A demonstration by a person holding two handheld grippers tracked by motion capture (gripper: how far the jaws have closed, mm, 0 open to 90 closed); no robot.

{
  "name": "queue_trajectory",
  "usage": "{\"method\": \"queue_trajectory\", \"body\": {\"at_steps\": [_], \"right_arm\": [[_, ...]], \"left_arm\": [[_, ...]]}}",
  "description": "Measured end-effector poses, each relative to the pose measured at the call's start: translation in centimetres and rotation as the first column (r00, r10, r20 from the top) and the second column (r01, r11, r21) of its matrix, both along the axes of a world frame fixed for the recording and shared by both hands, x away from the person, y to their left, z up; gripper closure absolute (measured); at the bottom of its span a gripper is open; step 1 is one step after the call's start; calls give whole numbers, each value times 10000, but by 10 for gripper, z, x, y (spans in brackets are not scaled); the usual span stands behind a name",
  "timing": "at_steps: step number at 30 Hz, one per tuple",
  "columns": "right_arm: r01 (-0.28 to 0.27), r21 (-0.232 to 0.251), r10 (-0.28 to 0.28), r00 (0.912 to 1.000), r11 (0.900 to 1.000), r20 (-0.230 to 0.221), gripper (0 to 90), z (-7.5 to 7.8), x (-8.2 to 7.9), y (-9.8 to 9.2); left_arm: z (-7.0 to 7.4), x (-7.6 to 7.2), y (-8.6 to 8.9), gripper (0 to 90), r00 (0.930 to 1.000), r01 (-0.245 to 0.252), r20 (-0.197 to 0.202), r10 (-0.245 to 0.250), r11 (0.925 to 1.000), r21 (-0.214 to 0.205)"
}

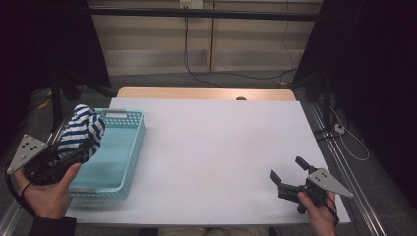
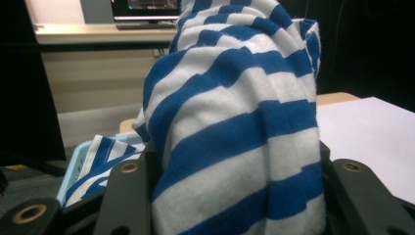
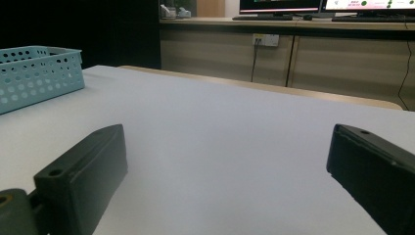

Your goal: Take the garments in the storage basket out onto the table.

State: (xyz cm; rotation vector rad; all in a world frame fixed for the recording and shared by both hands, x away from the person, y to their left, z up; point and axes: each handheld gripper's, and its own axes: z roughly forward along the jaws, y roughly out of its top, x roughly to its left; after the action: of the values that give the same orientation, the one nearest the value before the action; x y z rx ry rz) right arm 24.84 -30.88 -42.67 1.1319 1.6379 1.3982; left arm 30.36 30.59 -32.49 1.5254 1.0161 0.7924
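A blue-and-white striped cloth (image 1: 82,129) is bunched up and held above the left rim of a light blue perforated basket (image 1: 129,153). My left gripper (image 1: 78,151) is shut on the striped cloth (image 2: 235,137), whose folds fill the space between the two black jaws; a loose end of it hangs toward the basket (image 2: 80,156). At the table's near right corner my right gripper (image 1: 287,173) stands open, low over the white tabletop (image 1: 216,142), with nothing between its jaws. From the right gripper view the basket (image 3: 39,73) stands far off at the left.
Beyond the white tabletop a strip of wooden table edge (image 1: 206,92) runs along the back. Cables (image 1: 236,73) lie on the floor behind it. A metal rail (image 1: 344,162) borders the table's right side, and monitors (image 3: 313,6) stand on a counter in the background.
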Motion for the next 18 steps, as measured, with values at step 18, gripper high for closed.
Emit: {"method": "queue_trajectory", "body": {"at_steps": [18], "right_arm": [[-43, -40, 43, 10000, 10000, 21, 9, 0, 0, 0]], "left_arm": [[16, 8, -32, 489, 9938, 1114, -24, -1115, 9930, -385]]}}
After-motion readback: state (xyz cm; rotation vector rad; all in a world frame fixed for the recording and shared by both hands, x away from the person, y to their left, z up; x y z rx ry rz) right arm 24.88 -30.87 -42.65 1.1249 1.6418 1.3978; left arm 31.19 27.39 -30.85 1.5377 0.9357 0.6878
